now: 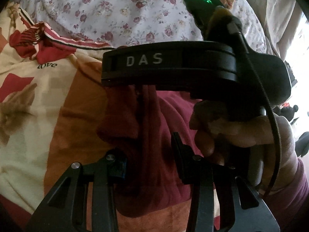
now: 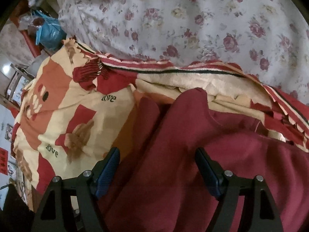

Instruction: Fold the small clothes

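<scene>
A dark red garment point(image 2: 193, 154) lies bunched on a patterned cream, orange and red quilt point(image 2: 77, 116). In the right wrist view my right gripper point(image 2: 157, 164) is open, its blue-padded fingers point(image 2: 108, 170) spread just over the garment's folds, holding nothing. In the left wrist view my left gripper point(image 1: 148, 154) is open above the same red garment point(image 1: 150, 135). The right gripper's black body marked DAS point(image 1: 168, 65) and the hand holding it point(image 1: 241, 133) sit right in front of it and hide much of the cloth.
A white sheet with red roses point(image 2: 193, 19) covers the bed beyond the quilt. At the far left of the right wrist view stand a blue bag point(image 2: 49, 32) and clutter beside the bed. A bright window area point(image 1: 301, 58) lies at the right.
</scene>
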{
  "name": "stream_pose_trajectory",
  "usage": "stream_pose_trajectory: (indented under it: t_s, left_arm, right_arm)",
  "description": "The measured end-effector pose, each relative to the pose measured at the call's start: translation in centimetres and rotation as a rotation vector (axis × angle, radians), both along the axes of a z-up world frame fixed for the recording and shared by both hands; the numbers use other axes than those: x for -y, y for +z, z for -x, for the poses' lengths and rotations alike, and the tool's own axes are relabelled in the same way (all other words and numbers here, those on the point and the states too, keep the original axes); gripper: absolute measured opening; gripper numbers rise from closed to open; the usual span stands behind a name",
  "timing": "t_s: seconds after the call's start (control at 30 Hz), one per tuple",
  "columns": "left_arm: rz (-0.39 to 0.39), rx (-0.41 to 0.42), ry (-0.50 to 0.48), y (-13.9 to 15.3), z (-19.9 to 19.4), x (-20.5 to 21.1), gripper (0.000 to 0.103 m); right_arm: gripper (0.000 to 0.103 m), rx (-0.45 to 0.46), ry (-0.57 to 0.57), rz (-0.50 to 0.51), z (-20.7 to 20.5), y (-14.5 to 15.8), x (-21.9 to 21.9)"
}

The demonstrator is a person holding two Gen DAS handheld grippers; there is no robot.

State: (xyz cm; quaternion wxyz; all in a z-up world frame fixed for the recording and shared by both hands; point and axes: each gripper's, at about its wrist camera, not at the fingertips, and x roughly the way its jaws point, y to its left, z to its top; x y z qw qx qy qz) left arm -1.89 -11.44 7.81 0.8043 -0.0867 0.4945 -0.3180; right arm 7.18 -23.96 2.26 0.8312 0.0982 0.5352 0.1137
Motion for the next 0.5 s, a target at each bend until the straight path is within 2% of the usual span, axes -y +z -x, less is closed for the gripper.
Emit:
stream_pose_trajectory:
  t_s: [0.13, 0.3, 0.37, 0.5]
  left_arm:
    - [-0.01, 0.011, -0.005, 0.1, 0.2, 0.1, 0.037]
    - [-0.01, 0.002, -0.003, -0.1, -0.1, 0.0, 0.037]
    - [-0.012, -0.003, -0.002, -0.1, -0.3, 0.0, 0.037]
    - [-0.01, -0.021, 0.009, -0.1, -0.3, -0.4, 0.037]
  right_arm:
    - [0.078, -0.01, 0.021, 0.018, -0.5, 0.0, -0.3]
    - [0.075, 0.002, 0.063, 0.093, -0.6, -0.1, -1.0]
    - [0.047, 0.023, 0.084, 0.112, -0.3, -0.1, -1.1]
    - [0.035, 0.08, 0.078, 0.091, 0.7, 0.9, -0.5]
